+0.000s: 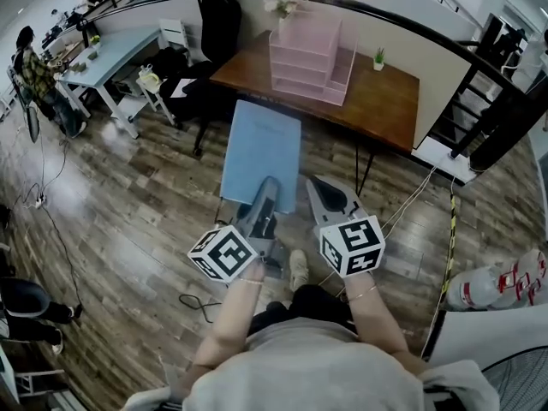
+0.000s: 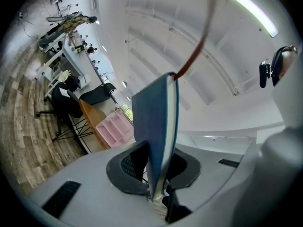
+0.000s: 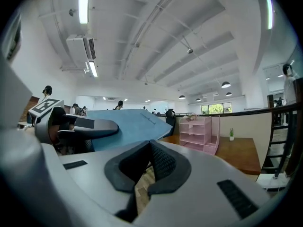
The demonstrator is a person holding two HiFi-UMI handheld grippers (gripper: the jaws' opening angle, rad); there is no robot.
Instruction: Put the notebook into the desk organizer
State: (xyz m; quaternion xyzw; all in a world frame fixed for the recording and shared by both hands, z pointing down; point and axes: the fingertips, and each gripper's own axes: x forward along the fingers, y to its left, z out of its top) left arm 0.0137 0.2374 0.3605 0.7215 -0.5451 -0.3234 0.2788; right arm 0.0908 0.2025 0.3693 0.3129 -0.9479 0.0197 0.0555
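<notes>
A blue notebook [image 1: 261,152] is held out level above the floor, with my left gripper [image 1: 265,197] shut on its near edge. In the left gripper view the notebook [image 2: 156,126] stands edge-on between the black pads, a red ribbon trailing from its top. My right gripper [image 1: 324,193] hangs beside it, jaws together and empty. The right gripper view shows the notebook [image 3: 128,124] and the left gripper [image 3: 80,126] to its left. The pink desk organizer [image 1: 310,58] stands on the brown desk [image 1: 385,101] ahead, well beyond both grippers.
A black office chair [image 1: 218,15] stands at the desk's far left corner, a small potted plant [image 1: 378,56] at its right. White tables [image 1: 111,50] with seated people are at left. Cables [image 1: 201,302] lie on the wood floor; fire extinguishers [image 1: 505,285] stand at right.
</notes>
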